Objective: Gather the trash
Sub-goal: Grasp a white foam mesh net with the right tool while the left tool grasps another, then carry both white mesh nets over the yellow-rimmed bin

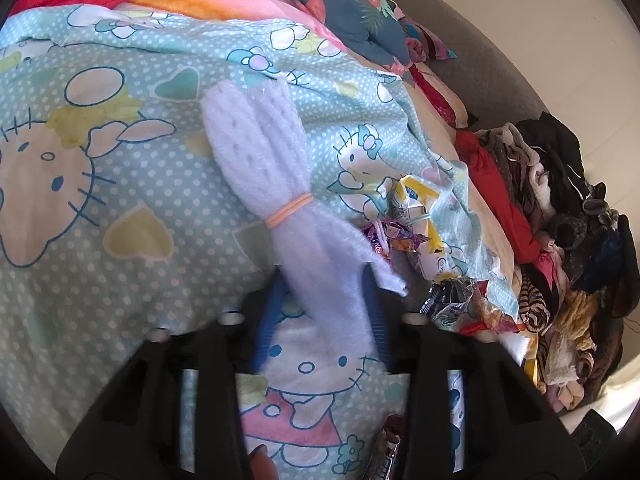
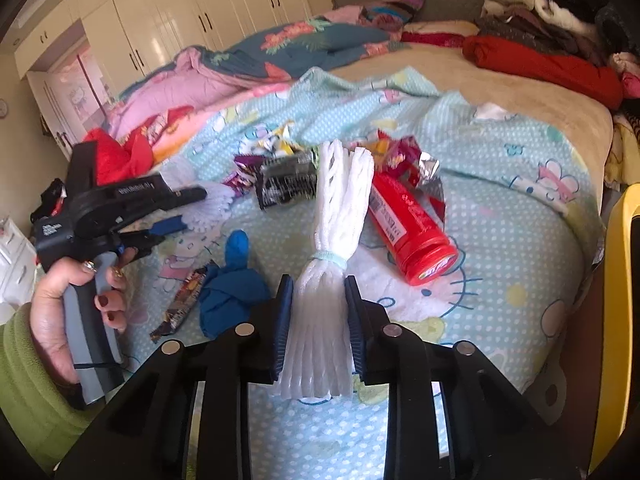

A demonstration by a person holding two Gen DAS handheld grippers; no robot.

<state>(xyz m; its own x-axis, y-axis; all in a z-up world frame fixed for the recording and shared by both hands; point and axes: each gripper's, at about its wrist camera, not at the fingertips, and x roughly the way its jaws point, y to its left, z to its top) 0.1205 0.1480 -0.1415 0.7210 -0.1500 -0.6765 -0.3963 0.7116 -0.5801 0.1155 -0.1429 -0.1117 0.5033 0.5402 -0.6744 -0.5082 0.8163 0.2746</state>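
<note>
Right wrist view: foam net bundle (image 2: 338,216) lower centre between right gripper (image 2: 318,328) pads, bottle (image 2: 408,228) lying just right of it on the bedsheet (image 2: 520,264). Wrappers (image 2: 286,182) behind, centre. Glove (image 2: 230,292) and snack packet (image 2: 182,304) lower left. Left gripper (image 2: 176,208) mid-left. Clothes pile (image 2: 560,8) upper right, wardrobe (image 2: 160,28) upper left.

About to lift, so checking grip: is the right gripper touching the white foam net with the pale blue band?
Touching. The right wrist view shows the right gripper with both blue pads pressed against the foam net, no gap either side.
</note>
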